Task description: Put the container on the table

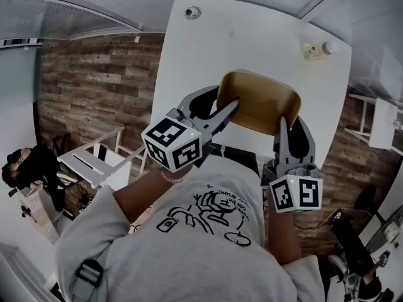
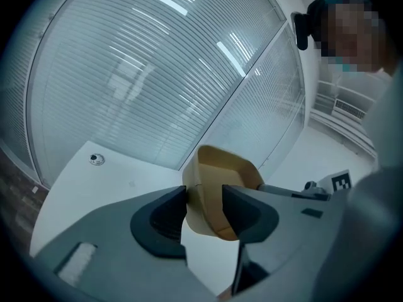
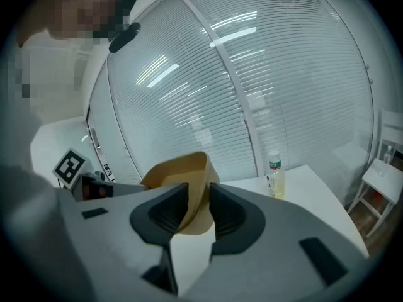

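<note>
Both claws on one load; my left gripper [image 1: 221,106] is closed narrow on the left wall of the tan container [image 1: 259,102], one jaw inside the rim and one outside, as the left gripper view shows plainly [image 2: 204,201]; my right gripper [image 1: 288,126] is pinched the same way on the opposite wall, the thin wall sandwiched between its two jaws [image 3: 198,200]; container is open-topped, rounded at the corners, empty inside as far as I see [image 2: 220,175]; it sits tilted between the claws over the near edge of the white table [image 1: 252,33], close in front of my chest; whether its base touches the tabletop I cannot tell; far right corner of the table holds a small clear bottle [image 1: 317,49], upright, pale liquid in it [image 3: 274,176], well apart from the container [image 3: 182,175]; a small round fitting [image 1: 192,12] lies at the far left corner.
</note>
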{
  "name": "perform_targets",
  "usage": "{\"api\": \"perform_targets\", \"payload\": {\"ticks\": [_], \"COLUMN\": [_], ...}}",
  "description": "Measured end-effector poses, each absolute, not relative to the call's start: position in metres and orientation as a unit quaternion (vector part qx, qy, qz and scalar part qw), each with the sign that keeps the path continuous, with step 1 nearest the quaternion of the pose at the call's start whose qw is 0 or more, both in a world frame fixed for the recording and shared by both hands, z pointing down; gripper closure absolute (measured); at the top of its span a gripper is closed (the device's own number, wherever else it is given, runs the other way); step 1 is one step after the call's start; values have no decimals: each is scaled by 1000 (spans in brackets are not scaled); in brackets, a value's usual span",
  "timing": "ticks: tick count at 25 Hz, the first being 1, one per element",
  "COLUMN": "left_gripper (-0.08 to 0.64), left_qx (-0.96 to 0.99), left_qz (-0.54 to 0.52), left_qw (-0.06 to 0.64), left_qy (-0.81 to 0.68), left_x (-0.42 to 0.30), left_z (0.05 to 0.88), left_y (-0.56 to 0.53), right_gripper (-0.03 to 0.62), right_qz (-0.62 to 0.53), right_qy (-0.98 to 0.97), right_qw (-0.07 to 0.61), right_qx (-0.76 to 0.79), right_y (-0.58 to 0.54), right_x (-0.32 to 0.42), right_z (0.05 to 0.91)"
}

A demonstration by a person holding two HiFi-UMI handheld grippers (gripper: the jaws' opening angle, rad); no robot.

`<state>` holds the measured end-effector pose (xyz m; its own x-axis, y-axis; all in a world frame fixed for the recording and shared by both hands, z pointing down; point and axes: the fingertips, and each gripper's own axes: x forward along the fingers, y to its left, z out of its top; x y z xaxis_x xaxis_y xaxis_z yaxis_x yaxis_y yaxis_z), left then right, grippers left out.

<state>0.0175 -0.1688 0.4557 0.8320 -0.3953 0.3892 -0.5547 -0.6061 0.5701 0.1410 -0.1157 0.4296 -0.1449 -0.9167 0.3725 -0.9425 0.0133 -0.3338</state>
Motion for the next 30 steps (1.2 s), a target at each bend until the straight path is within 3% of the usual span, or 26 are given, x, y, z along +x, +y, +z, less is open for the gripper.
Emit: {"api": "perform_targets", "payload": {"ticks": [30], "left_gripper": [385], "left_qx": [855], "left_qz": [169], "left_qw": [401], "left_qy": [-283], "left_x": [22], "left_z": [613], "left_y": [-167], "right_gripper": [497], "right_qz": [334], "right_qy": [-695], "right_qw": [81], "right_qx": [631], "right_y": [-124], "right_x": [148], "right_z": [588]}}
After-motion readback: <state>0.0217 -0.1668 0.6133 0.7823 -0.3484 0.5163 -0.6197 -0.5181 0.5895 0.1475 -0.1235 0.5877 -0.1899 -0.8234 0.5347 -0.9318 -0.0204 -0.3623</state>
